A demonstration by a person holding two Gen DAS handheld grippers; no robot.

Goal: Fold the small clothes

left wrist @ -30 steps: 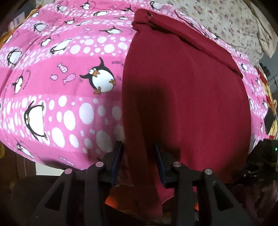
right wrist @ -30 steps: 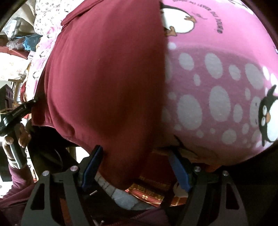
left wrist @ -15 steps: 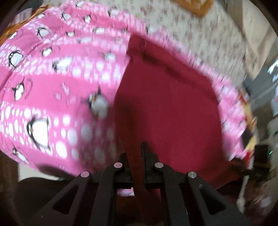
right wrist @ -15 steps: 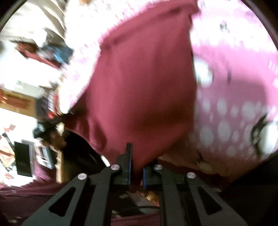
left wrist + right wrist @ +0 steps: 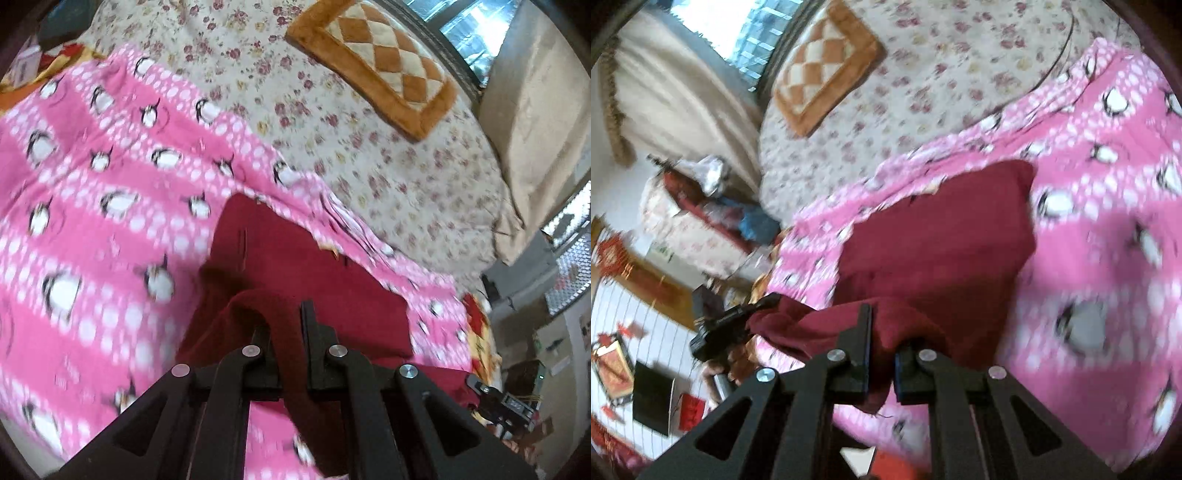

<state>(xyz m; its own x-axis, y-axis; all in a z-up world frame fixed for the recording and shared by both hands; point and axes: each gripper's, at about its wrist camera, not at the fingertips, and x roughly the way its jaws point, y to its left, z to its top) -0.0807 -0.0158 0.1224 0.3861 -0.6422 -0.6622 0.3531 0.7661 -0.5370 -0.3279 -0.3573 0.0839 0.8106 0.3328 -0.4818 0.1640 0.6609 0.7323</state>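
A dark red garment [image 5: 295, 266] lies on a pink penguin-print blanket [image 5: 92, 229], its far part flat and its near edge lifted. My left gripper [image 5: 286, 332] is shut on the near left corner of that edge, and cloth bunches over its fingers. In the right wrist view the same garment [image 5: 942, 240] rises toward my right gripper [image 5: 882, 343], which is shut on the near right corner. The left gripper [image 5: 738, 321] shows at the left of that view, held by a hand, with the red hem stretched between the two.
Beyond the blanket spreads a floral bedsheet [image 5: 369, 122] with a brown checked cushion [image 5: 373, 62] on it. Beige curtains [image 5: 665, 96] and a window stand behind. A cluttered side table [image 5: 694, 206] and floor items sit at the bed's side.
Both grippers closed on the garment's near edge, then rose and tilted up, lifting that edge off the blanket. More of the bed and room now shows.
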